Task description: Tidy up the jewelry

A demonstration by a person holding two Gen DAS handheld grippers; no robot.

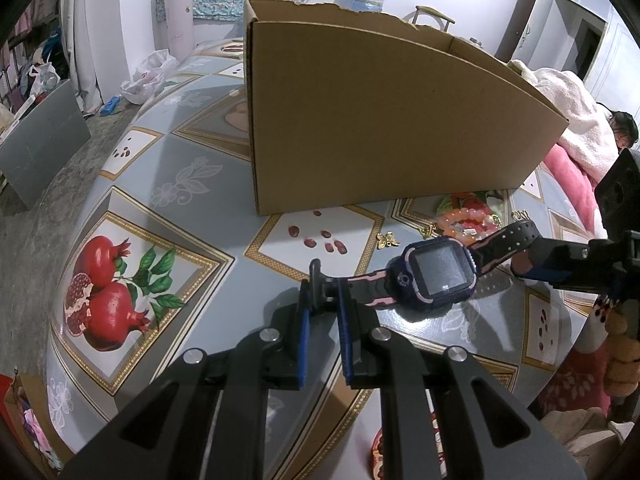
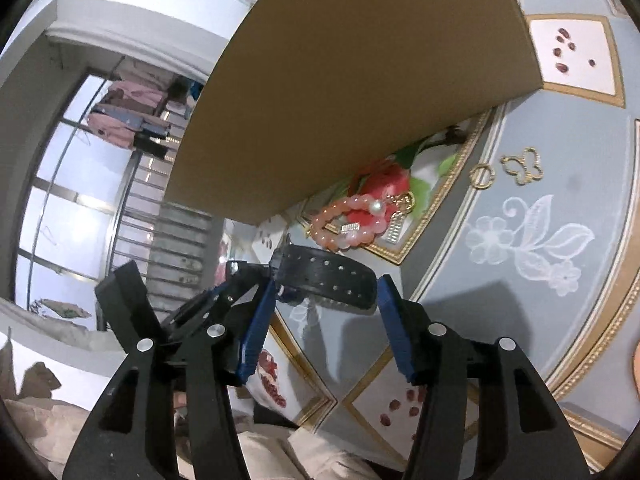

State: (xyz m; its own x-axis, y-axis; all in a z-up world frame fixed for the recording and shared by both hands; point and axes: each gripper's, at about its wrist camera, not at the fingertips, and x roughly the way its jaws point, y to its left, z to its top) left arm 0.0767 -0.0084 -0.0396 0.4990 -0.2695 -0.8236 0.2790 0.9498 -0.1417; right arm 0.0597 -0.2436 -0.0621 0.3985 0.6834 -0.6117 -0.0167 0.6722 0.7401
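Watch (image 1: 436, 270) sits centre-right in the left wrist view, lifted off the worktop (image 1: 192, 216), strung between the two tools. Left gripper (image 1: 324, 300) has its jaws closed on the buckle end of the strap, thin bite right at the tips. Right gripper (image 2: 326, 292): jaws apart in its own view, perforated strap end lying between the blue pads (image 2: 394, 320), looks to touch the left pad only, contact on the other not clear. So likely only one firm hold. Risk 1: watch body is heavy vs. that tip pinch, strap could pivot or slip out and drop on the worktop. Risk 2: if the right jaws close off-centre the strap twists and torques the left grip loose. Just beyond the strap, pink bead bracelet (image 2: 352, 224) with gold clips, near the bottom edge of the cardboard box (image 1: 380, 120); a swinging strap could drag it. Gold butterfly charm (image 2: 524, 166) and small ring (image 2: 482, 176) lie loose at right of the right wrist view, easy to flick off. Box wall is tall and close; lifting over the rim with a dangling watch could snag the strap on the torn top edge.
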